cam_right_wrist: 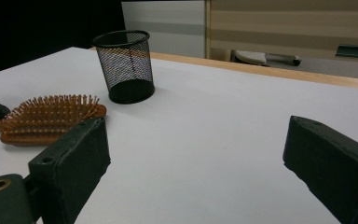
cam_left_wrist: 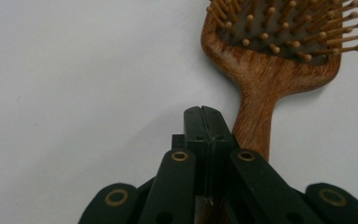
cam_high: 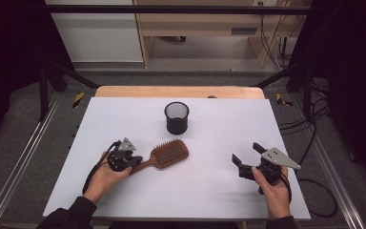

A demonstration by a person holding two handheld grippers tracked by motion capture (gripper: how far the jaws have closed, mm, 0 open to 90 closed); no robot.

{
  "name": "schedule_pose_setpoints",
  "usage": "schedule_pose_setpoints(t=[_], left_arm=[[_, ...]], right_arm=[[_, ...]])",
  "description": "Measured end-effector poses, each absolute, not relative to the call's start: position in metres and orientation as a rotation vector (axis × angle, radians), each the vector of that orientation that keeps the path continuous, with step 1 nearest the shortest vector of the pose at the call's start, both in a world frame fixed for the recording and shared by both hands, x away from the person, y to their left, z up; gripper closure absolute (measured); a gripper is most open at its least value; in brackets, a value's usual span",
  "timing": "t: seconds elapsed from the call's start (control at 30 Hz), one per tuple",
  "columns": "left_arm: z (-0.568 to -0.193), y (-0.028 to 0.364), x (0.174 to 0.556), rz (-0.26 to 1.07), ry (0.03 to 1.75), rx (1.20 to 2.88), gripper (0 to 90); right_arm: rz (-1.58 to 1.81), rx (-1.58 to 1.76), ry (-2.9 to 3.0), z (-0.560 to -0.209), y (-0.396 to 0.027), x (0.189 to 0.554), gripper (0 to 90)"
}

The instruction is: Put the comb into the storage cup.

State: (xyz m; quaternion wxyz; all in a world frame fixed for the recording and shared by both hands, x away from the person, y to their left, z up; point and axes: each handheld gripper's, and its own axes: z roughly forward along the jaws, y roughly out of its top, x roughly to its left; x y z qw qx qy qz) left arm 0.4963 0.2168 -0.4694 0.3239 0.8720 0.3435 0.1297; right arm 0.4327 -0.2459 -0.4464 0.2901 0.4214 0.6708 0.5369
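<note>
On the near left of the white bench lies a wooden paddle hairbrush, bristles up, its handle pointing toward the person's left hand. The left claw sits right at that handle; seen from its own camera the jaws are pressed flat together with nothing between them, and the handle runs just beside and under them rather than inside the grip. So the brush isn't held yet, as far as I can judge.

To do this step well, I'd say the claw needs to open up first, straddle the narrow neck of the handle squarely, and close across the wood well back from the bristle pad, low enough that the brush doesn't skid off along the bench.

A black mesh cup stands upright farther back, near the middle, apart from the brush.

His left forearm comes in low from the bottom edge, the hand resting close to the surface with the claw angled toward the brush. The right hand rests on the near right side, its claw wide open and empty, pointed toward the cup and well away from everything.
</note>
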Motion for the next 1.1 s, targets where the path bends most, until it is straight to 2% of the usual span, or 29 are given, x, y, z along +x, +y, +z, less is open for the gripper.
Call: schedule_pose_setpoints(t=[0.77,1.1], left_arm=[[-0.467,0.206,0.486,0.29,0.884,2.326,90.0],[-0.457,0.207,0.486,0.307,0.893,2.324,90.0]], right_arm=[[1.439,1.122,1.798,-0.446,-0.246,0.433,7.0],[1.442,1.12,1.799,-0.446,-0.246,0.432,7.0]])
